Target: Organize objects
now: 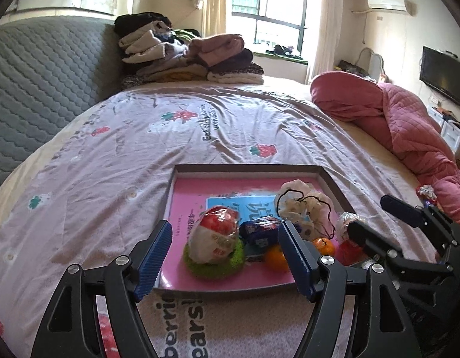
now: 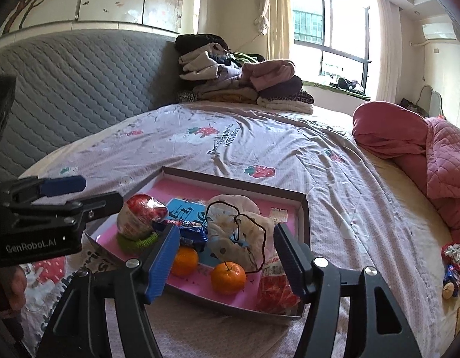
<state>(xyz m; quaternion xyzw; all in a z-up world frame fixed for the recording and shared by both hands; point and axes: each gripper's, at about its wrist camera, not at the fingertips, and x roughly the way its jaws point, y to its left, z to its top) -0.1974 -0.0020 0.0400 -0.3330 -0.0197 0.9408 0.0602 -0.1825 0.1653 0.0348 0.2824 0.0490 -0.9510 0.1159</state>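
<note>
1. Nearest the lens, the right gripper (image 2: 224, 256) stands with its jaws spread wide and nothing pinched between them; two mandarins (image 2: 228, 273) and a cloth drawstring pouch (image 2: 238, 232) merely show through the gap, lying in the tray beyond.

2. The left gripper (image 1: 227, 256) is likewise wide open and empty, hanging over the tray's near edge, with a red-and-white plastic bag (image 1: 216, 235) framed between its fingers but not touched.

3. The shallow dark-rimmed tray (image 2: 304, 208) sits on the strawberry-print bedsheet (image 1: 200, 125), its floor a pink printed sheet. Inside: the bagged item on a green ring at 9 o'clock, blue snack packets (image 2: 194, 232) at the centre, the pouch toward 1 o'clock, the mandarins at 6 o'clock, and a red-printed packet (image 2: 274, 292) propped in the 5 o'clock corner.

4. Judged from the empty jaws and the filled tray, a drop-off looks just finished and the next pick not yet begun.

5. A few wrapped snacks (image 2: 453, 265) lie loose on the sheet at 3 o'clock of the tray, well apart from it, beside the pink quilt (image 2: 438, 161). Fetching them probably calls for the right gripper to swing out that way, settle over one wrapper and close gently, as crinkly film may slip.
</note>
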